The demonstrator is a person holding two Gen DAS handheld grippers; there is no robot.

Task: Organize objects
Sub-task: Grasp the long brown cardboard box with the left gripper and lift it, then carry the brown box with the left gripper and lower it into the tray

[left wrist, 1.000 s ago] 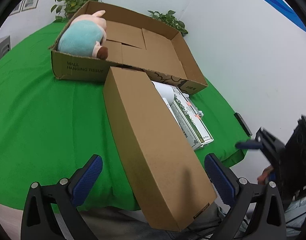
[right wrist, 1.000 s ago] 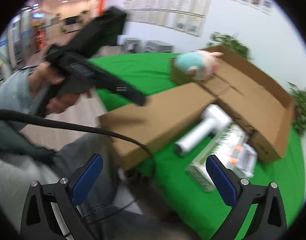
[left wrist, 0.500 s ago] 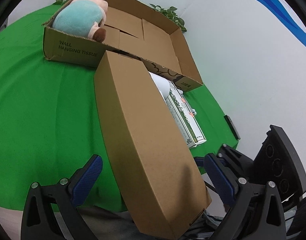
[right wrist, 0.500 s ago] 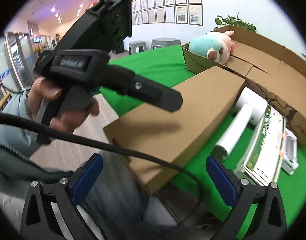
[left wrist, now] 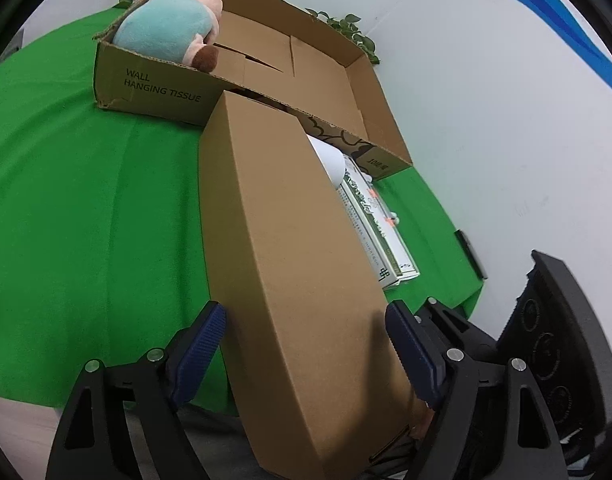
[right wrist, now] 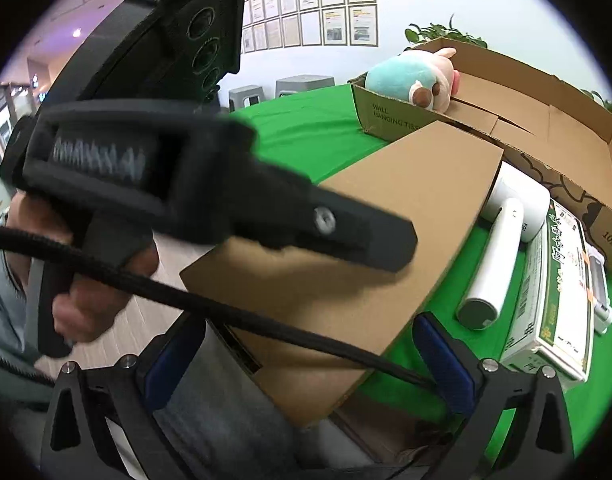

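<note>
The left gripper [left wrist: 306, 354] is reaching around the near end of a long brown box [left wrist: 281, 248]. Its jaws are standing wide apart, one blue pad [left wrist: 201, 350] on each side of the box. The pads are very near the box sides, but I cannot tell if they are touching.

The long brown box is lying on the green worktop [left wrist: 77, 200], and its near end is sticking out over the edge. Its far end is sitting right by the front wall of a big open carton [left wrist: 326, 80] with the words "WALL HANGING TISSUE" on it. A soft toy [left wrist: 165, 34], blue and pink, is resting in the left corner of the carton.

The right gripper [right wrist: 310, 360] is hanging near the same end of the long brown box, more from the side. Its jaws are open too, and nothing is between the pads. A black cable [right wrist: 209, 308] is crossing in front of it. The person's hand [right wrist: 89, 292] is holding the handle of the left gripper.

Beside the long brown box, a white hair dryer [right wrist: 502, 248] is lying on the worktop. Next to it is a green and white box [right wrist: 554, 292], and a small white thing [right wrist: 600, 292] is lying on the far side of that.
</note>
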